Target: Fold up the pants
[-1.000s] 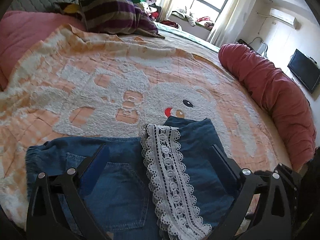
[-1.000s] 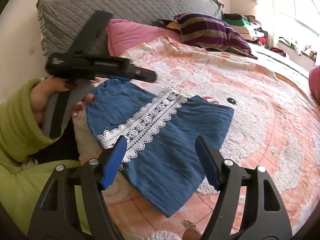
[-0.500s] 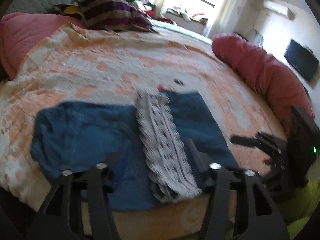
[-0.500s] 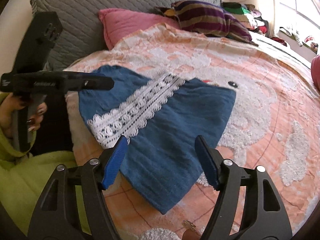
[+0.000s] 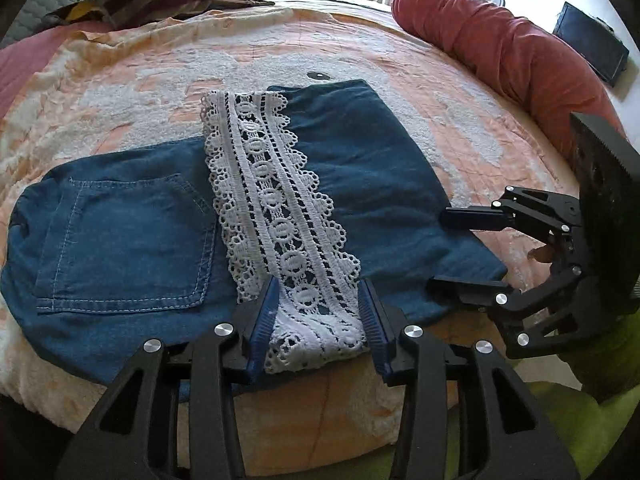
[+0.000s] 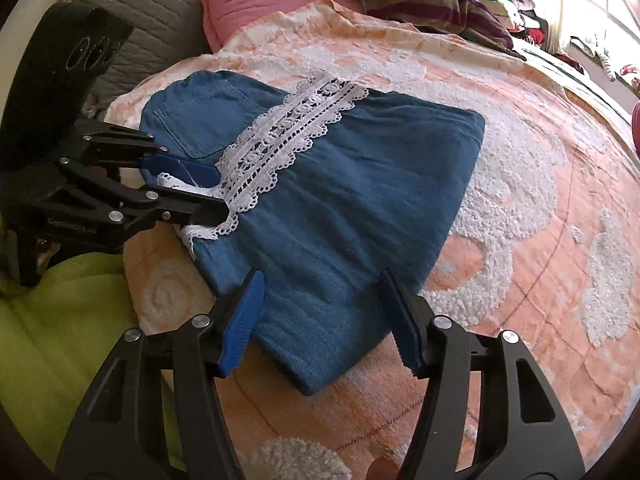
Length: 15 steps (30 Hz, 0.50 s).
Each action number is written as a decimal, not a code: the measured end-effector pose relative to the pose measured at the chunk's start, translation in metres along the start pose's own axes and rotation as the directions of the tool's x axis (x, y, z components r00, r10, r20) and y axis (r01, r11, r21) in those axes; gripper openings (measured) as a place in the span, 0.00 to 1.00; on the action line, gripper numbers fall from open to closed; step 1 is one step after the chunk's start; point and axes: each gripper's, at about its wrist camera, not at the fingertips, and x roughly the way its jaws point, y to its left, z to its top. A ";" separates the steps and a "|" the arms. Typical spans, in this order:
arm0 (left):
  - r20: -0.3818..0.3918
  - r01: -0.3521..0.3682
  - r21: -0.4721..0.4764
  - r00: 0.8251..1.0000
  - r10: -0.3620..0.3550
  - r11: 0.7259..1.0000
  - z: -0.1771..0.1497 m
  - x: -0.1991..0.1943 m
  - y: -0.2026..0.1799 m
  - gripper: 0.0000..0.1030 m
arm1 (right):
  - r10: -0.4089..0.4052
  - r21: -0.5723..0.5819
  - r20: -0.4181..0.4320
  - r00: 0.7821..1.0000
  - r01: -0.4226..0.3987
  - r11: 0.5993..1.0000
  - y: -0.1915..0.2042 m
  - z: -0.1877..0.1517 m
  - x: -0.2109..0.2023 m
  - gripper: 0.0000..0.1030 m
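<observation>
- The lace hem (image 5: 280, 216) of the pants (image 5: 372, 184) is being straddled by the open, empty left tongs (image 5: 318, 320) at the bed's near edge.
- The pants' near corner is being approached by the right tongs (image 6: 320, 316), spread wide and empty; both layers should be pinched together.

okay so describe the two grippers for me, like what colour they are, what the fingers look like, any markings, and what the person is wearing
Both the left gripper and right gripper are matte black, built from slotted linkage bars joined by silver round-head screws. Each finger carries a blue ribbed pad. The left gripper's body bears small pale lettering, too small to read. No cables show. The person wears a lime-green sleeve.
</observation>
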 end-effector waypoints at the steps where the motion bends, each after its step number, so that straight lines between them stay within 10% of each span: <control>1: 0.002 -0.004 0.006 1.000 0.004 1.000 -0.001 -0.001 -0.001 0.39 | -0.001 -0.001 0.000 1.000 0.001 1.000 0.000 0.000 0.000 0.51; 15: 0.054 -0.037 0.014 0.998 0.036 0.999 0.003 -0.017 -0.007 0.50 | -0.032 0.043 0.067 0.997 0.030 0.999 -0.006 0.006 -0.026 0.71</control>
